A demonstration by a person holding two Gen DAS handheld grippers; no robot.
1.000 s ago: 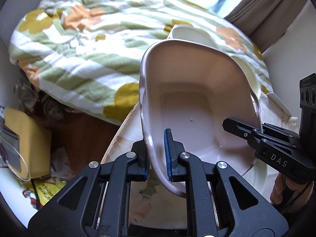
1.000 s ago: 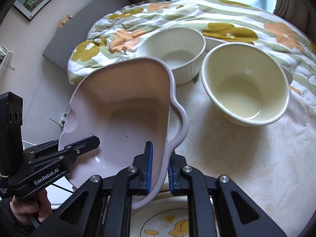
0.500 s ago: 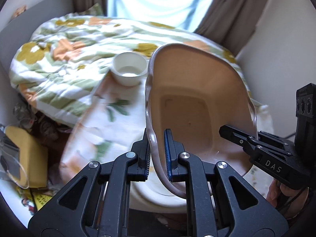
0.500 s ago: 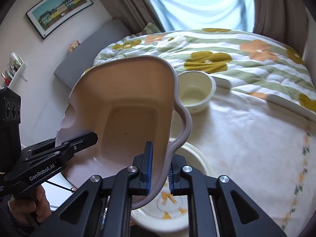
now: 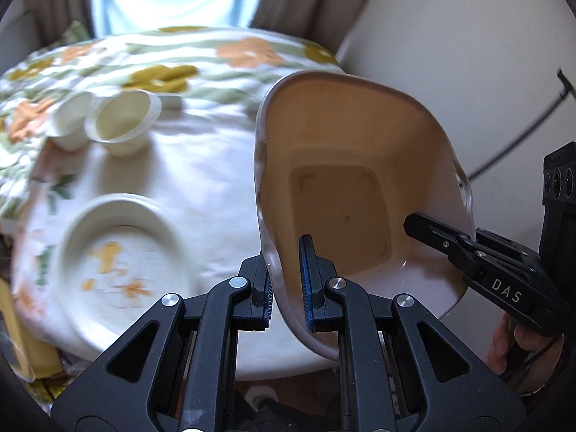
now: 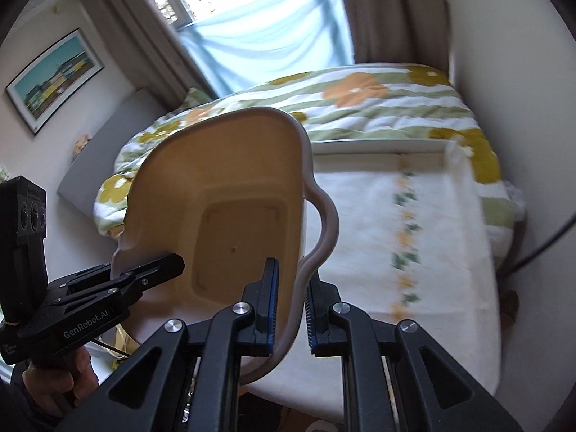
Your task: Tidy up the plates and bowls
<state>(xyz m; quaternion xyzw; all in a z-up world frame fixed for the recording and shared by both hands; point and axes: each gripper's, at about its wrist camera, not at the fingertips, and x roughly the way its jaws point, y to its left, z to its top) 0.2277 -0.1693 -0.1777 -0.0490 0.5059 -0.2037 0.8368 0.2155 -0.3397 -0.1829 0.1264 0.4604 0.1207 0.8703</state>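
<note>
A large pale baking dish with wavy handles [image 5: 352, 194] is held in the air by both grippers, tilted with its inside toward the cameras. My left gripper [image 5: 286, 280] is shut on its left rim. My right gripper [image 6: 289, 302] is shut on its right rim by the handle [image 6: 325, 223]; it also shows in the left wrist view [image 5: 468, 252]. Below on the table lie a white plate with orange flowers [image 5: 118, 252] and two cream bowls [image 5: 124, 120], [image 5: 70, 118] at the far left.
The round table has a white patterned cloth [image 6: 414, 252]. A bed with a flowered green and orange quilt [image 6: 360, 104] lies behind it. A white wall [image 5: 468, 54] stands close on the right, a curtained window [image 6: 270, 36] at the back.
Both grippers have lifted the dish higher and swung it right, away from the bowls and plate. The bowls now lie far left and the bare side of the table shows under the dish.
</note>
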